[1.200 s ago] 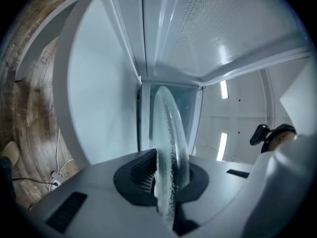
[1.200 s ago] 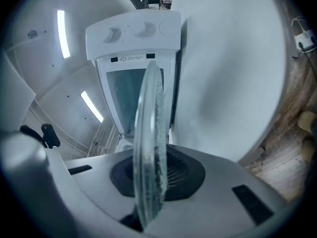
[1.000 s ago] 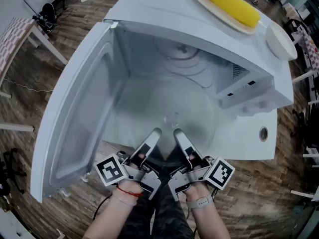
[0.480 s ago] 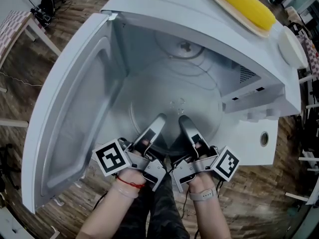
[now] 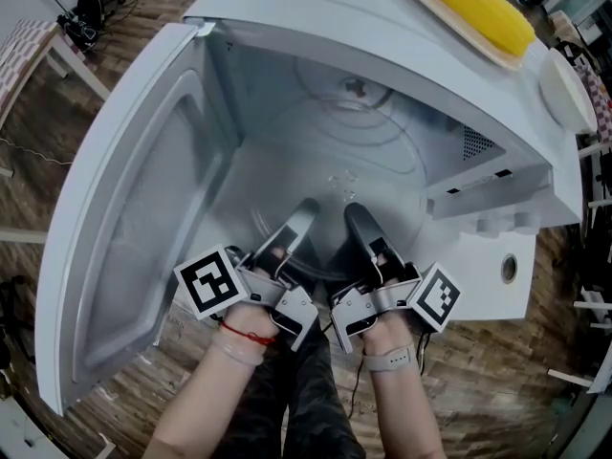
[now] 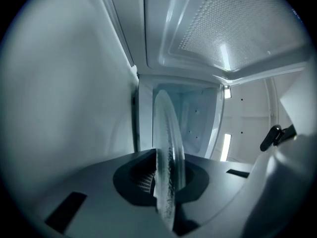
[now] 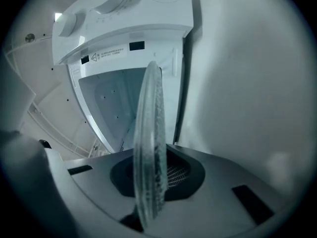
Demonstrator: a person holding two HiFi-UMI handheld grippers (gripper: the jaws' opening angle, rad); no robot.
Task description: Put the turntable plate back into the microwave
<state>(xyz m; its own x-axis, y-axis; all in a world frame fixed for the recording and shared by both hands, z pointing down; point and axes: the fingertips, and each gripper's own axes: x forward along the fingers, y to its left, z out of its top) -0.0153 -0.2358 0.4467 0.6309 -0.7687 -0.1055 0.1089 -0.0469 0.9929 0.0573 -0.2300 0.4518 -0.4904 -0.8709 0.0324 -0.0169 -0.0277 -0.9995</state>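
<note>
The clear glass turntable plate [image 5: 335, 191] lies roughly flat in the open white microwave [image 5: 316, 36], low in its cavity; whether it rests on the floor I cannot tell. My left gripper [image 5: 302, 212] and my right gripper [image 5: 357, 218] sit side by side at the plate's near rim, each shut on it. In the left gripper view the plate [image 6: 167, 148] shows edge-on, clamped by the left gripper [image 6: 167, 195]. In the right gripper view the same rim [image 7: 148, 133] is pinched in the right gripper [image 7: 151, 195].
The microwave door [image 5: 134, 228] hangs wide open at the left. On the microwave's top lie a corn cob [image 5: 478, 6] on a plate and a white dish [image 5: 566, 89]. The control panel [image 5: 497, 256] is at the right. Wooden floor surrounds it.
Both grippers have pushed forward with the plate, so it now sits deeper inside the cavity. The grip on the near rim is unchanged.
</note>
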